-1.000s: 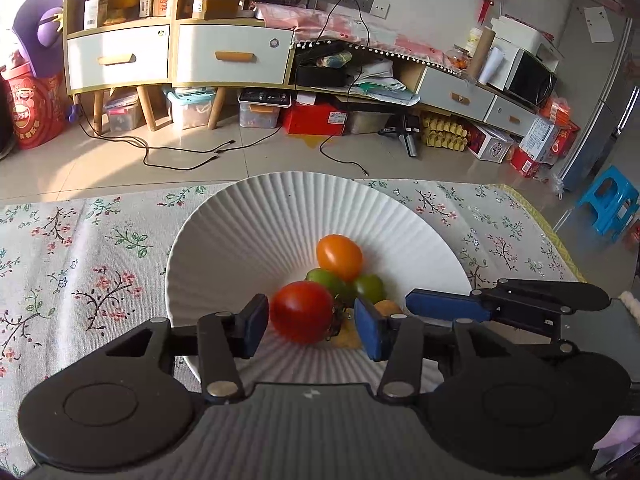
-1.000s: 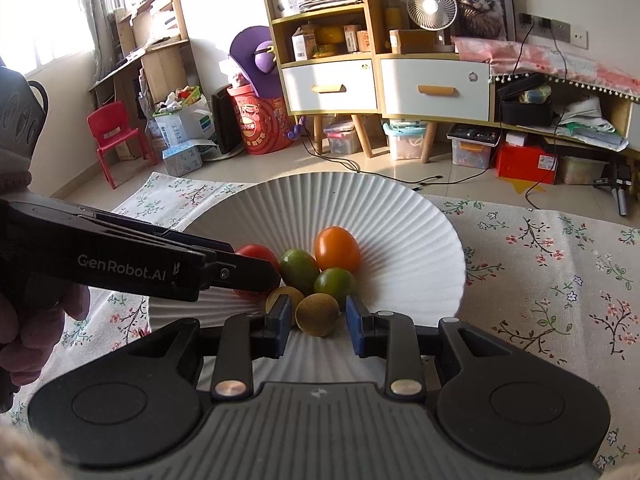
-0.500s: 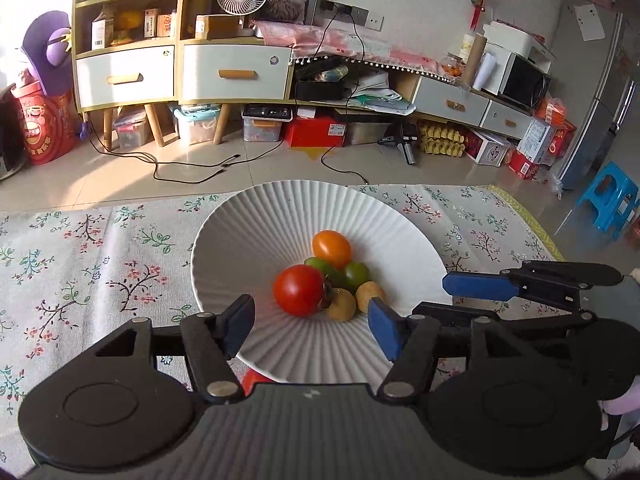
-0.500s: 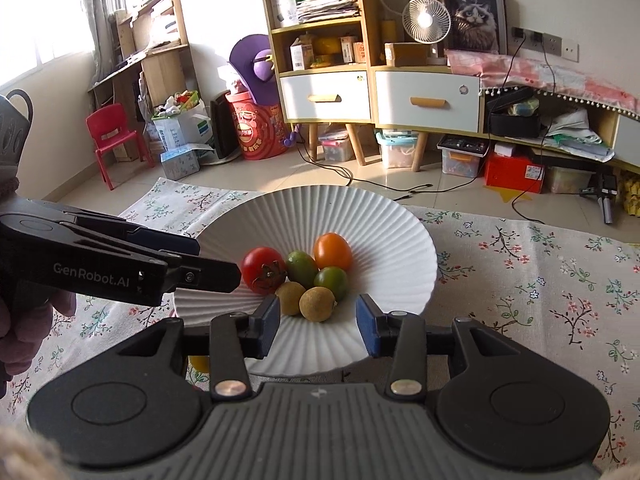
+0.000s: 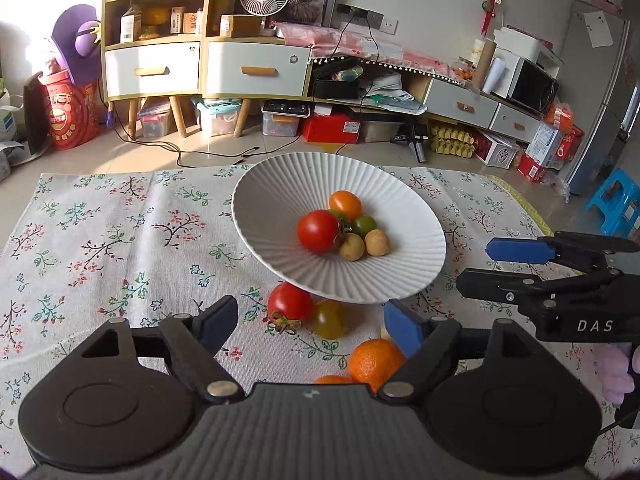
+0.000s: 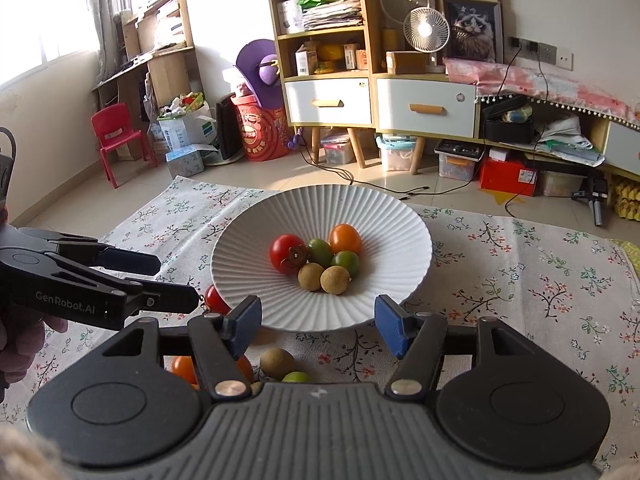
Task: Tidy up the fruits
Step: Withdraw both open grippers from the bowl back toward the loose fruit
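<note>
A white ribbed plate [image 5: 280,200] [image 6: 380,224] on the flowered cloth holds a red tomato [image 5: 318,230] [image 6: 289,253], an orange one [image 5: 345,205], green ones [image 5: 364,225] and two brown longans [image 5: 352,247]. My left gripper [image 5: 312,318] [image 6: 176,283] hangs before the plate's near rim, its jaws opening and holding nothing. Below it on the cloth lie a red tomato [image 5: 289,303], a yellow-green one [image 5: 328,319] and a mandarin [image 5: 374,362]. My right gripper [image 6: 318,314] [image 5: 478,266] is also back from the rim, its jaws opening, nothing between them.
More loose fruit lies on the cloth under the right gripper: a longan [image 6: 277,362], a green fruit [image 6: 296,377] and an orange one [image 6: 184,366]. Beyond the table's far edge are the floor, cables and cabinets [image 6: 380,108]. A hand [image 6: 20,344] holds the left gripper.
The left jaws spread away from the red tomato and the right jaws let go of a longan; both fruits stay in the plate. Both grippers pulled back toward me and rose slightly.
</note>
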### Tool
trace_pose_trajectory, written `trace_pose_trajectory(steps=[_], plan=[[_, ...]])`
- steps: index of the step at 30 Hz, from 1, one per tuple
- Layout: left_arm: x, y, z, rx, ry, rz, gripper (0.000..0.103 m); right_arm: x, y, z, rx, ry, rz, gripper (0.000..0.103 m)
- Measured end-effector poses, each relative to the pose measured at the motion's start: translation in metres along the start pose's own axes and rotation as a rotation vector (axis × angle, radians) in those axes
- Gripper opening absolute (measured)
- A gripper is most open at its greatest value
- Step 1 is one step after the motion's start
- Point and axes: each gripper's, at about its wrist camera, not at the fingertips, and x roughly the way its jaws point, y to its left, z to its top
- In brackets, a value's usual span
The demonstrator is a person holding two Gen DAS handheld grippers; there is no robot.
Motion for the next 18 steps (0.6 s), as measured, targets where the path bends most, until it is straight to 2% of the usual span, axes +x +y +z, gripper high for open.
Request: trace_pose_trajectory(steps=[7, 11, 18], plan=[[-0.011, -0.005, -0.019, -0.002, 0.008, 0.008, 0.087, -0.009, 0.005, -0.009, 0.004, 0.018, -0.008, 0.072], [-0.015, -0.008, -0.030, -0.007, 0.013, 0.025, 0.097, -0.015, 0.007, -0.015, 0.009, 0.025, -0.011, 0.082], [-0.014, -0.007, -0.052, -0.034, 0.035, 0.051, 0.097, -0.021, 0.000, -0.032, 0.092, 0.039, -0.036, 0.093]])
